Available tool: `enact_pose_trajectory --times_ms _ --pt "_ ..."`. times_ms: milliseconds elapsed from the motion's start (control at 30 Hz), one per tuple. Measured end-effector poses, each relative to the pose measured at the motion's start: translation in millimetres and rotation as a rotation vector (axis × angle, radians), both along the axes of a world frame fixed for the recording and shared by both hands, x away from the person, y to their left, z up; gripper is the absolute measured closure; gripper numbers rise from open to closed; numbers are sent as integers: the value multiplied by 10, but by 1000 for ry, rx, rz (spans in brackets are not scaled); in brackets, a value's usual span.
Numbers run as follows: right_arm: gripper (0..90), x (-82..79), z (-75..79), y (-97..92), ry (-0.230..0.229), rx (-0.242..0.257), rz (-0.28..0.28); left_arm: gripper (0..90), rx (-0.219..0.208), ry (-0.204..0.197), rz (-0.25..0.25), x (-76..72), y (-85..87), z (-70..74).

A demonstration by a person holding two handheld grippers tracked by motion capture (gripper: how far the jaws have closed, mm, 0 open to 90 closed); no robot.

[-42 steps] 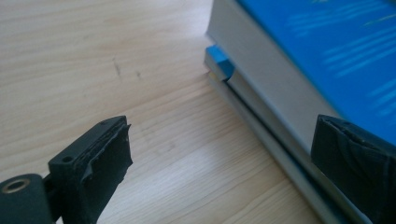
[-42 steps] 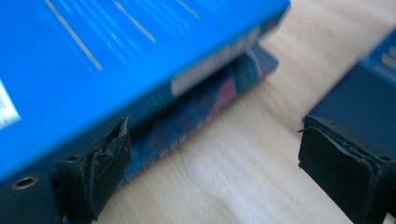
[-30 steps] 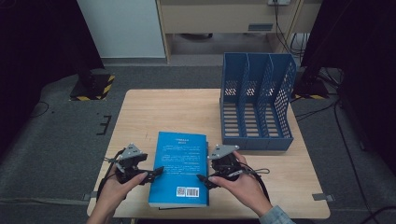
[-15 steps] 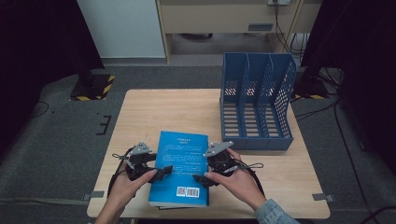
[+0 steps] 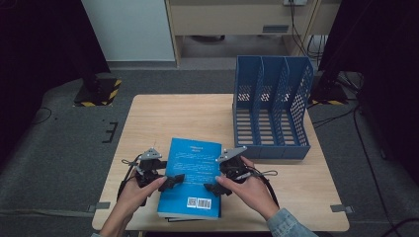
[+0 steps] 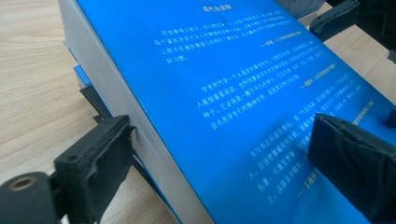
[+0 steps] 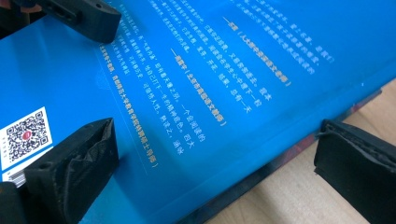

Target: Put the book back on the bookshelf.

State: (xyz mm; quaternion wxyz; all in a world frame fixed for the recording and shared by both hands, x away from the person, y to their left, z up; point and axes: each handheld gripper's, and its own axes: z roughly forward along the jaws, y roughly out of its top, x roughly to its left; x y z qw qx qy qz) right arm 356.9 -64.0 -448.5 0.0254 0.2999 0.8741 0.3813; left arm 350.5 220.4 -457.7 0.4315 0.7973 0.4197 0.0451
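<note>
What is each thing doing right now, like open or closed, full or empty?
Blue book: closed, lying flat, back cover up, on top of another book.
File rack: upright, all its slots empty.
Left gripper: open, jaws just opened wider, one jaw at the book's page edge, one over the cover.
Right gripper: open, jaws just opened wider, straddling the book's other edge.

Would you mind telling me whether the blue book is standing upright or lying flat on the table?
Lying flat. The blue book rests back cover up, barcode showing, on the table, in front of the file rack.
</note>
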Motion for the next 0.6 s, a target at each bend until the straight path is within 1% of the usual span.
enact_pose_trajectory --times_ms 33,67,100,200,300,367,533,600 --pt "4 -6 -2 -3 12 2 -9 52 3 1 -2 3 -3 2" --pt "4 -6 -2 -3 12 2 -9 48 3 1 -2 3 -3 2" --pt "8 -9 -26 -20 25 21 -26 42 3 0 -5 13 -9 -2" --pt "8 12 -79 -60 83 65 -42 27 2 0 -8 31 -18 -12" --pt "3 56 -135 -90 128 108 -36 20 -4 2 -13 50 -25 -20" --pt "1 83 -160 -100 163 124 -37 14 -2 2 -13 60 -30 -22" --pt "1 129 -213 -127 205 160 -34 7 0 5 -20 72 -27 -23" --pt "1 149 -248 -142 235 184 -37 0 -4 8 -27 92 -29 -30"
